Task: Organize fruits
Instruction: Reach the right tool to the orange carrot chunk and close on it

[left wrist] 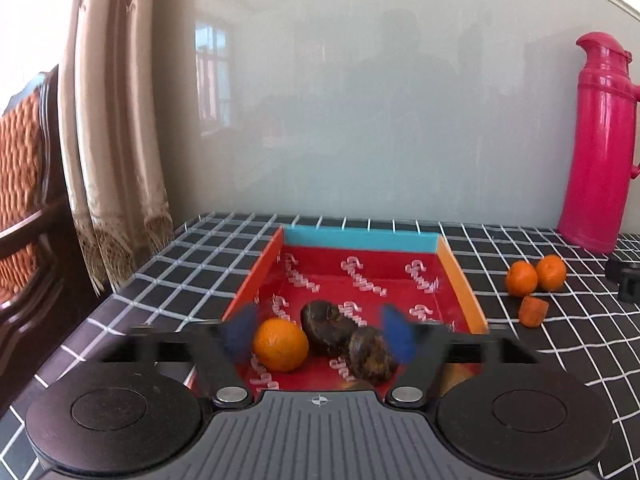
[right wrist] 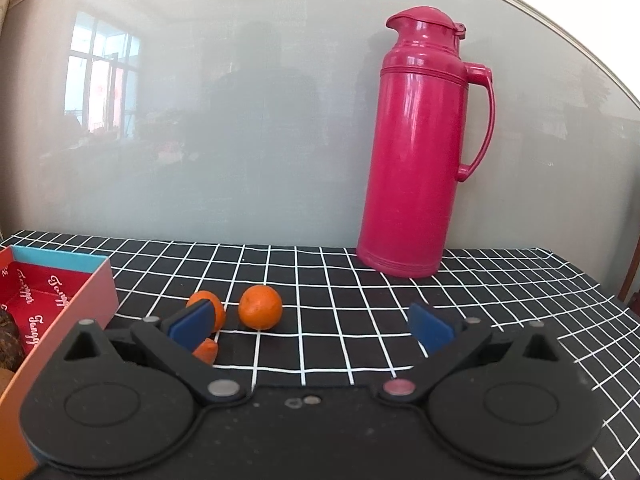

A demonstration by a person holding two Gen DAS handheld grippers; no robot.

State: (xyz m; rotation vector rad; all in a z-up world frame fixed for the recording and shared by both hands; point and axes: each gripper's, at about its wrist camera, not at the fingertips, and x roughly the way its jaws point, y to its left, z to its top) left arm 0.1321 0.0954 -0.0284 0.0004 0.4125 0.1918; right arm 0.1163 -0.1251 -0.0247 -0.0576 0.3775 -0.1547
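Observation:
A red open box (left wrist: 460, 276) lies on the black checked cloth. In it rest an orange (left wrist: 280, 344) and two dark brown fruits (left wrist: 328, 326) (left wrist: 370, 354). My left gripper (left wrist: 318, 334) hangs open over the box's near end, its blue pads blurred on either side of these fruits and not pressing them. To the right of the box, two oranges (left wrist: 521, 278) (left wrist: 551, 272) and a small orange-red piece (left wrist: 532, 311) sit on the cloth. My right gripper (right wrist: 312, 328) is open and empty. One orange (right wrist: 261, 306) lies just beyond it; its left pad partly hides the other (right wrist: 214, 306) and the piece (right wrist: 206, 351).
A tall pink thermos jug (right wrist: 416, 152) stands at the back against the glossy grey wall panel. A curtain (left wrist: 116, 140) and a wooden chair (left wrist: 24, 200) are past the table's left edge. The box's corner (right wrist: 92, 292) shows at the left of the right wrist view.

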